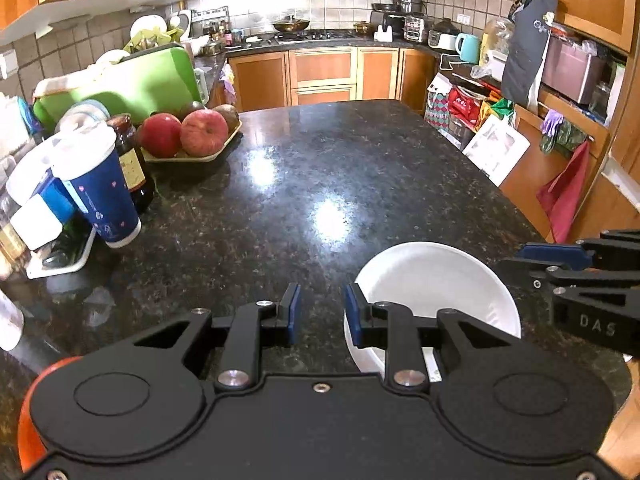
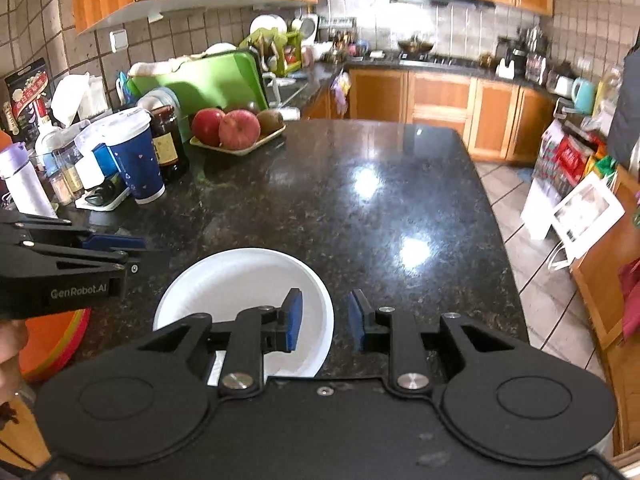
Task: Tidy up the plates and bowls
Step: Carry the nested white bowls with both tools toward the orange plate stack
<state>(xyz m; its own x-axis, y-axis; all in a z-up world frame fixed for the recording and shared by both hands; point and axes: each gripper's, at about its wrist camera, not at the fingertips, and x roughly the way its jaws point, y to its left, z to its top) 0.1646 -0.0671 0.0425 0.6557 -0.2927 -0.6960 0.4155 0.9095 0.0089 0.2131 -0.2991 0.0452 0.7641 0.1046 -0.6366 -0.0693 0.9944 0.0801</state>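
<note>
My left gripper (image 1: pixel 320 312) has its fingers parted with nothing between them; its right-hand pad sits just over the near-left rim of the white plate (image 1: pixel 436 280), low in the frame, but I see no pinch on it. My right gripper (image 2: pixel 325 316) is parted too and empty: its left finger hangs over the plate's (image 2: pixel 240 280) right half, the other finger over bare stone. In neither view can I tell whether a pad actually touches the rim.

The plate lies flat near the front edge of the dark granite surface (image 1: pixel 320 160), between my two tools, each showing at the side edge of the other's view. I judge I have them flanking it because a shallow rim lying flat is easiest to take from the side. An orange plate (image 2: pixel 52 344) peeks out at lower left of the right view, under the left tool, probably the stacking partner.

Clutter stays at upper left, well apart: a blue cup (image 1: pixel 100 192), a dark jar (image 1: pixel 130 152), a tray of apples (image 1: pixel 184 136) and a green board (image 1: pixel 140 80). That leaves the middle of the surface free for sorting.
</note>
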